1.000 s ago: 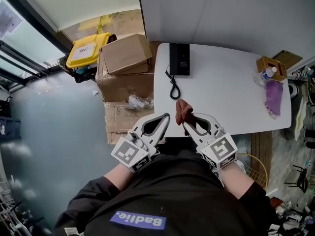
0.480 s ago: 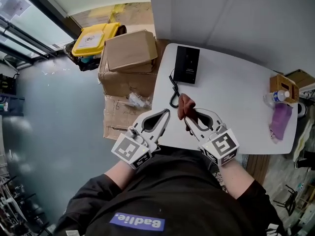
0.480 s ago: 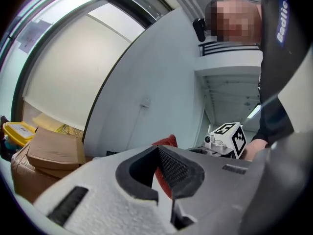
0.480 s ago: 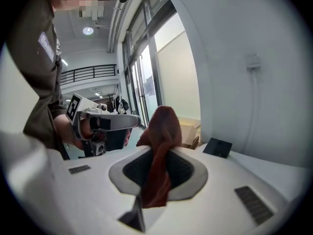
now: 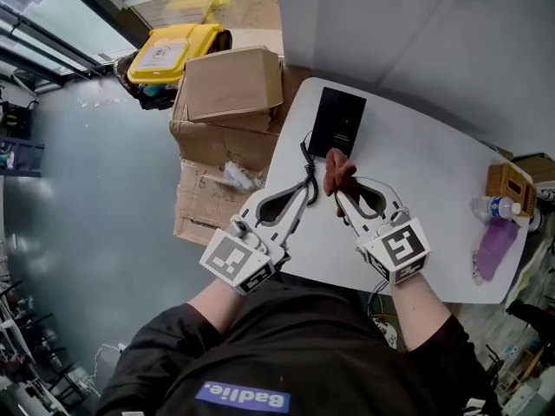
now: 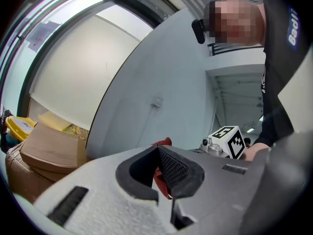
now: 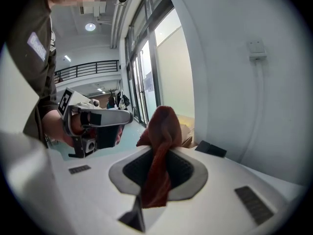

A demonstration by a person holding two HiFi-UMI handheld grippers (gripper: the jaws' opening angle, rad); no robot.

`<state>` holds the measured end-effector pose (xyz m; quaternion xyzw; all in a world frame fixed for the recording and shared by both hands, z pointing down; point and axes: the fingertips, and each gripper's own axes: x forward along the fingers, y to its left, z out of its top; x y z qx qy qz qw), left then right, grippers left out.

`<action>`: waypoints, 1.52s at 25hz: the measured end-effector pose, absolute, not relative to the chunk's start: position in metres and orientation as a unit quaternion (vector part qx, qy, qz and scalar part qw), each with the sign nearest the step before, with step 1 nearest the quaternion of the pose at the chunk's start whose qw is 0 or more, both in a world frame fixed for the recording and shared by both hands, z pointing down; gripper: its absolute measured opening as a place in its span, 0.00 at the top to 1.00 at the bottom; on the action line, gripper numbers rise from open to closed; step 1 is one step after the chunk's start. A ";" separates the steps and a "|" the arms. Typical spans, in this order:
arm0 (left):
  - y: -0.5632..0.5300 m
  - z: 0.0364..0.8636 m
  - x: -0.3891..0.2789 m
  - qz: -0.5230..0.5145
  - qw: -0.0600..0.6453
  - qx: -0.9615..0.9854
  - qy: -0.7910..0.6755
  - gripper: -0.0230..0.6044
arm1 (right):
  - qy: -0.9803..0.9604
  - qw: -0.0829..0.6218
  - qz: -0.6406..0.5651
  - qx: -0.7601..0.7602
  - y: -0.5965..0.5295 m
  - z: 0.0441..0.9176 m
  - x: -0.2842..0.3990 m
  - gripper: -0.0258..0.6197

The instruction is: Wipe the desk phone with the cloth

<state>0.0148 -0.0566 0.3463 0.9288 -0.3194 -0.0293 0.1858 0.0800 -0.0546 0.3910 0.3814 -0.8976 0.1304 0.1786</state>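
as one cloth [image 5: 339,172] sits clamped, one phone [image 5: 339,120]

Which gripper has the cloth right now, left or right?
The right gripper: it is shut on the red-brown cloth. The left gripper is shut with nothing in it.
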 end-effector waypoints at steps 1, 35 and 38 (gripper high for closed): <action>-0.062 0.352 0.015 -0.026 0.185 0.929 -0.321 0.94 | -0.897 0.181 0.127 0.382 -0.063 0.395 0.082 0.84; -0.151 0.425 0.002 -0.047 0.241 0.890 -0.385 0.94 | -0.822 0.468 -0.069 0.318 -0.274 0.518 0.093 0.84; -0.149 0.432 -0.004 -0.047 0.242 0.888 -0.389 0.94 | -0.822 0.469 -0.071 0.315 -0.265 0.524 0.087 0.84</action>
